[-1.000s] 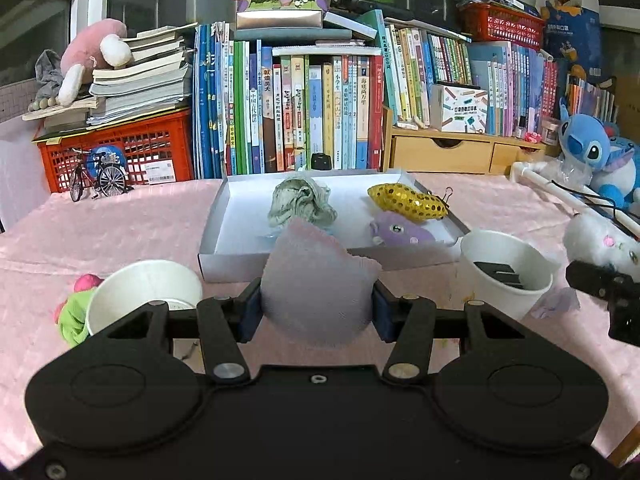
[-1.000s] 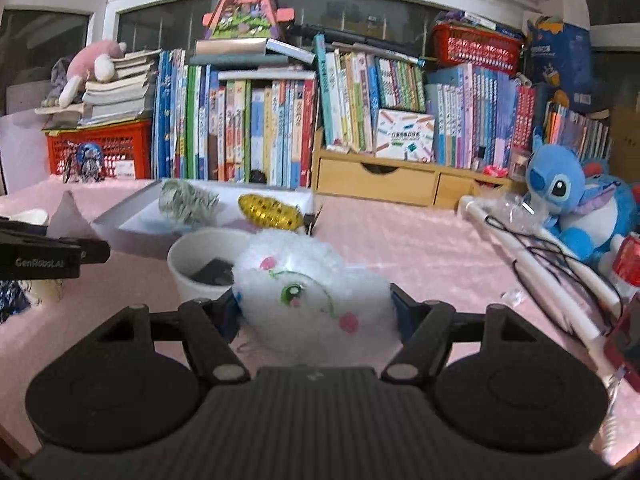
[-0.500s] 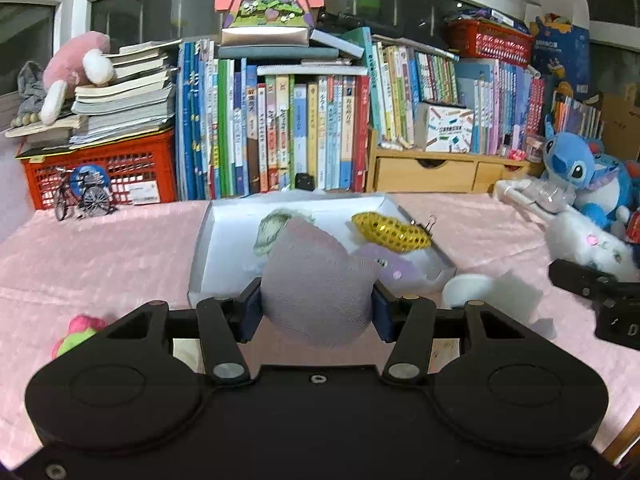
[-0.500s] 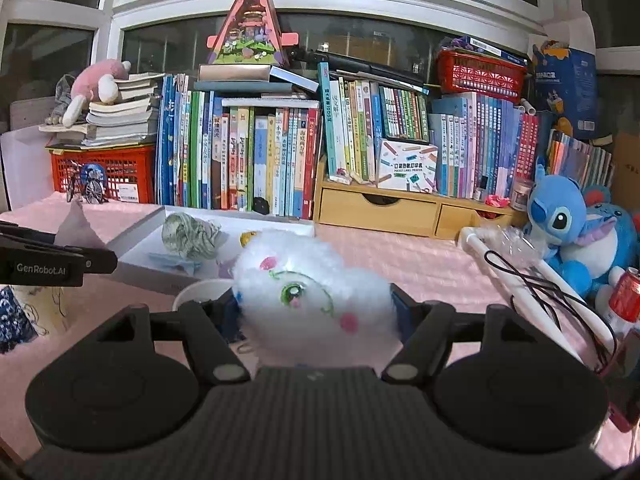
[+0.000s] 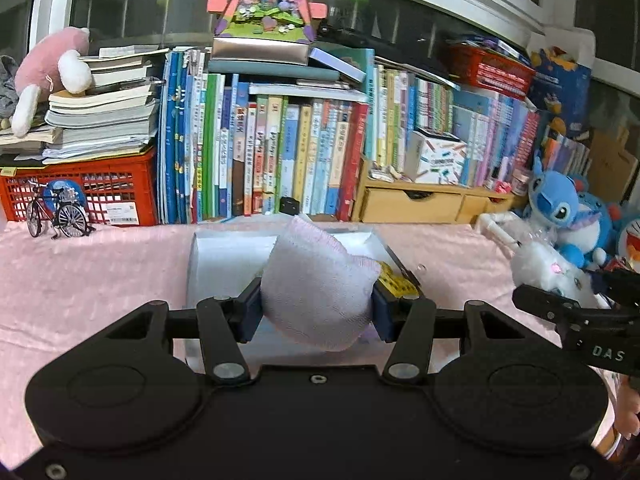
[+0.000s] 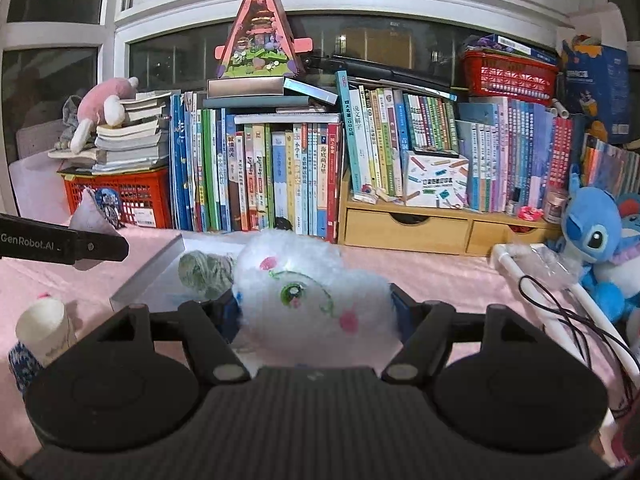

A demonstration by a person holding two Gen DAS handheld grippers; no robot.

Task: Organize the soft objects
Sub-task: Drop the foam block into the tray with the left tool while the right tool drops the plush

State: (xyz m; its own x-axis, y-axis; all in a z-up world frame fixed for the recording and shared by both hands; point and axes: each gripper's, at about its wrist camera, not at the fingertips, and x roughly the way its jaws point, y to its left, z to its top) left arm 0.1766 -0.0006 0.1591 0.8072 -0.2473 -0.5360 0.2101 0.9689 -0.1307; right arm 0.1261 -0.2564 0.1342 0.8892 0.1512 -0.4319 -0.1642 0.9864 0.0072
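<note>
Mostly hidden, tray (image 5: 208, 248) lies behind cloth-gripping left claw (image 5: 318, 304); right claw (image 6: 316, 306) grips plush (image 6: 312, 292).

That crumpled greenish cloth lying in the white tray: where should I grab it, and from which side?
Both grippers are full now. Once one is free, pinch the raised middle of the crumpled greenish cloth from above. It is a loose, rounded wad in the white tray, whose low walls would probably block a level approach.

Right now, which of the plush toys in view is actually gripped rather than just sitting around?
The fluffy white plush with the green embroidered eye, clamped in the right gripper. The pink plush lies on stacked books, and the blue plush sits at the table's right edge.
</note>
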